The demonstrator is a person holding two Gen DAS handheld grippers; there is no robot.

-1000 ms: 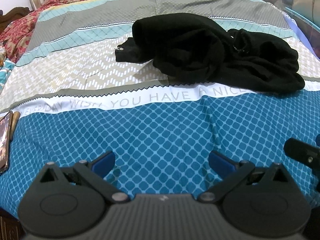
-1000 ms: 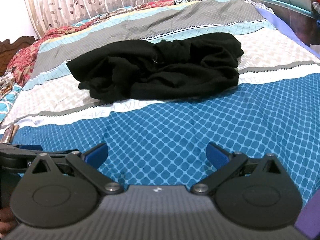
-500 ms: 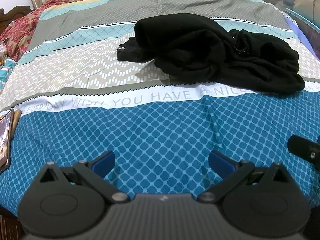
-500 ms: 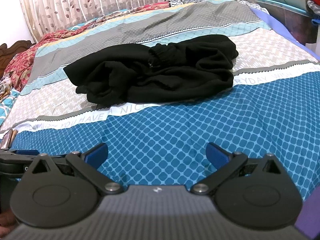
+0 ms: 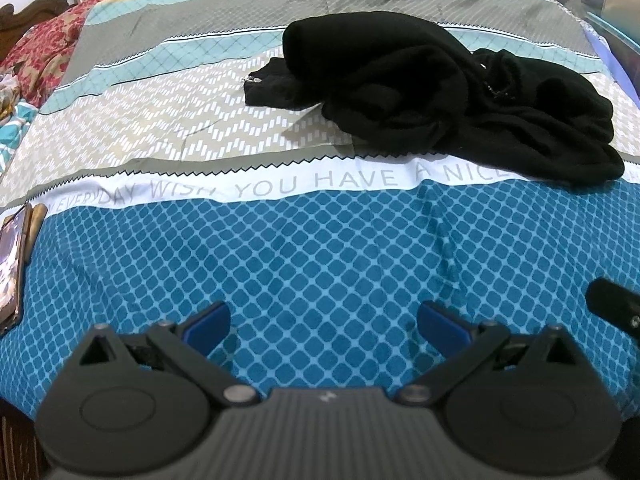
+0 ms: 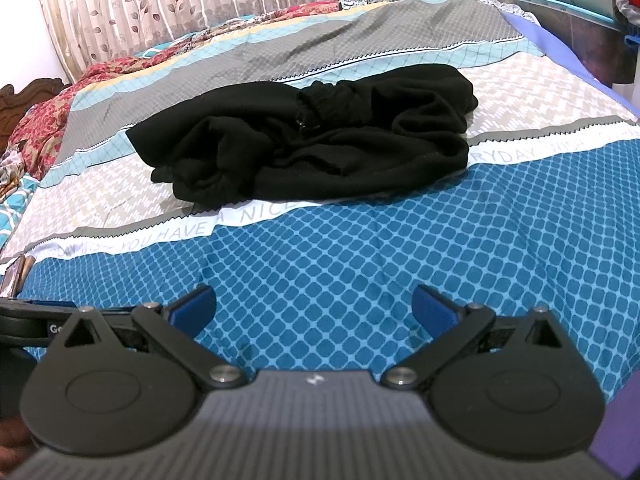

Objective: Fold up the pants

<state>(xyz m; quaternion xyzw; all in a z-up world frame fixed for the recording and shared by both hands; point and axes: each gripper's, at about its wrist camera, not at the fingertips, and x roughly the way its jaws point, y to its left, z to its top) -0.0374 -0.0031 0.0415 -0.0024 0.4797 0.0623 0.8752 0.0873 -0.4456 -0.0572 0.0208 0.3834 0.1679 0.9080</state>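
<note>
The pants point(image 5: 440, 96) are lying in a crumpled black heap on the bed point(image 5: 320, 240), resting on the beige zigzag band and spilling onto the white lettered strip. No leg or waistband is laid out clearly, so which end is pointing where cannot be told; the heap as a whole is stretching sideways across the bed, its long axis running left to right in both views. In the right wrist view the pants point(image 6: 312, 140) are showing a gathered, ribbed section near the top middle of the pile.

Both grippers are hovering over the blue diamond-patterned part of the bed, well short of the heap and touching nothing. From the left gripper point(image 5: 324, 320) the pants are sitting ahead and off to the right. From the right gripper point(image 6: 314, 306) they are sitting ahead and slightly to the left. Each gripper is standing released, its blue pads spread wide with only bedspread between them.

A part of the right gripper is poking into the left view at the right edge point(image 5: 612, 304).

A phone point(image 5: 12, 264) is lying at the bed's left edge, far from the pants. Patterned curtains point(image 6: 200, 0) are hanging behind the bed.
</note>
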